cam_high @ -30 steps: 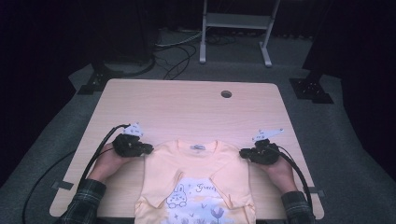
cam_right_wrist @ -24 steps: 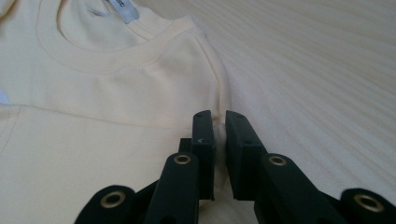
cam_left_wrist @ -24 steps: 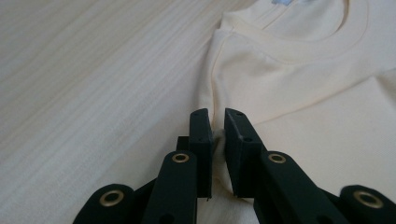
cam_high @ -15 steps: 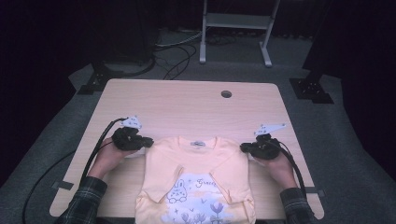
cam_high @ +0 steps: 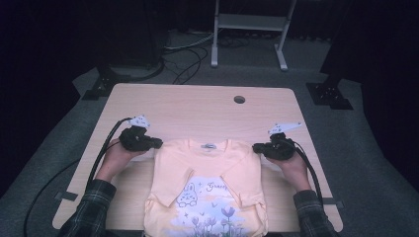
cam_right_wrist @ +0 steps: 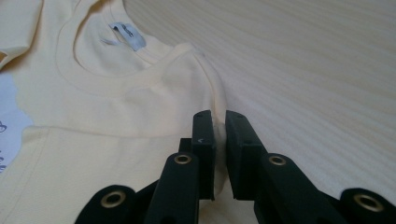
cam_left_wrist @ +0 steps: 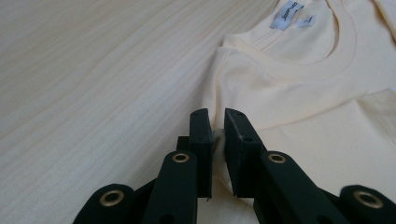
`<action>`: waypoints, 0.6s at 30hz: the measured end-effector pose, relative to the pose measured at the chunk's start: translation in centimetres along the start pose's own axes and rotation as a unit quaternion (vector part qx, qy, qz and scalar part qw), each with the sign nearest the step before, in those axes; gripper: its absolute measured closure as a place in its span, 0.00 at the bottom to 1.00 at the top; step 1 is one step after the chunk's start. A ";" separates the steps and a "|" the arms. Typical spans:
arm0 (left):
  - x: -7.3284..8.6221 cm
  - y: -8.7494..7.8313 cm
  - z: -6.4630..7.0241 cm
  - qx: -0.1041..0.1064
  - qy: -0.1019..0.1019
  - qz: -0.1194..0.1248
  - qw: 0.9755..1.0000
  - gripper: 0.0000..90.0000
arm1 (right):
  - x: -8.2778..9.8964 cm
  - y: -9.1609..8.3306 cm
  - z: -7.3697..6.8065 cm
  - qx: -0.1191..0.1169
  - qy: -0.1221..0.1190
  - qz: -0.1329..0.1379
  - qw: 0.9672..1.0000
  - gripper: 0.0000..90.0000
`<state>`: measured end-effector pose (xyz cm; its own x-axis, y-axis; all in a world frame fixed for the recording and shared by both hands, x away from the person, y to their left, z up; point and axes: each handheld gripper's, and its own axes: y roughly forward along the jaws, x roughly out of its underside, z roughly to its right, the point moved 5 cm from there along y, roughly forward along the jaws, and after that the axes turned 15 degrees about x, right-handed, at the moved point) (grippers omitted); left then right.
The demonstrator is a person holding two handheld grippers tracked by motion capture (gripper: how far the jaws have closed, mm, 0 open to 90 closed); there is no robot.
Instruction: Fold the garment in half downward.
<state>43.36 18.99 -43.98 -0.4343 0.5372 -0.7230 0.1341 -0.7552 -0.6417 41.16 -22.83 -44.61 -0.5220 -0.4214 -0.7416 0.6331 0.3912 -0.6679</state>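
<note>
A pale yellow T-shirt (cam_high: pixel 207 168) with a rabbit-and-flowers print lies face up at the near side of the wooden table (cam_high: pixel 197 108), its sleeves folded in over the chest. My left gripper (cam_high: pixel 157 143) is shut on the shirt's left shoulder edge. My right gripper (cam_high: pixel 257 147) is shut on the right shoulder edge. In the left gripper view the left gripper (cam_left_wrist: pixel 217 126) pinches a fold of the shirt (cam_left_wrist: pixel 299 93) beside the collar. In the right gripper view the right gripper (cam_right_wrist: pixel 219 126) clamps the shirt (cam_right_wrist: pixel 116 107) at its seam edge.
A round cable hole (cam_high: pixel 239 99) sits near the table's far edge. The shirt's hem hangs over the near edge. Black cables (cam_high: pixel 106 148) trail from both grippers. A metal stand (cam_high: pixel 249 24) and equipment feet are on the floor beyond the table.
Both hands have moved a little away from the person, drawing the shirt's shoulders farther onto the table. Both grips stay as they were.
</note>
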 end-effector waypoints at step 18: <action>-2.2 0.3 -2.6 -0.009 -0.005 0.024 1.000 0.92 | -2.2 1.1 2.4 -0.007 0.026 0.014 1.000 0.92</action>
<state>46.69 18.57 -43.22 -0.4366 0.4956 -0.7508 0.1708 -0.7737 -0.6100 44.36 -23.44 -43.61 -0.5343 -0.3668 -0.7616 0.6393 0.4141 -0.6479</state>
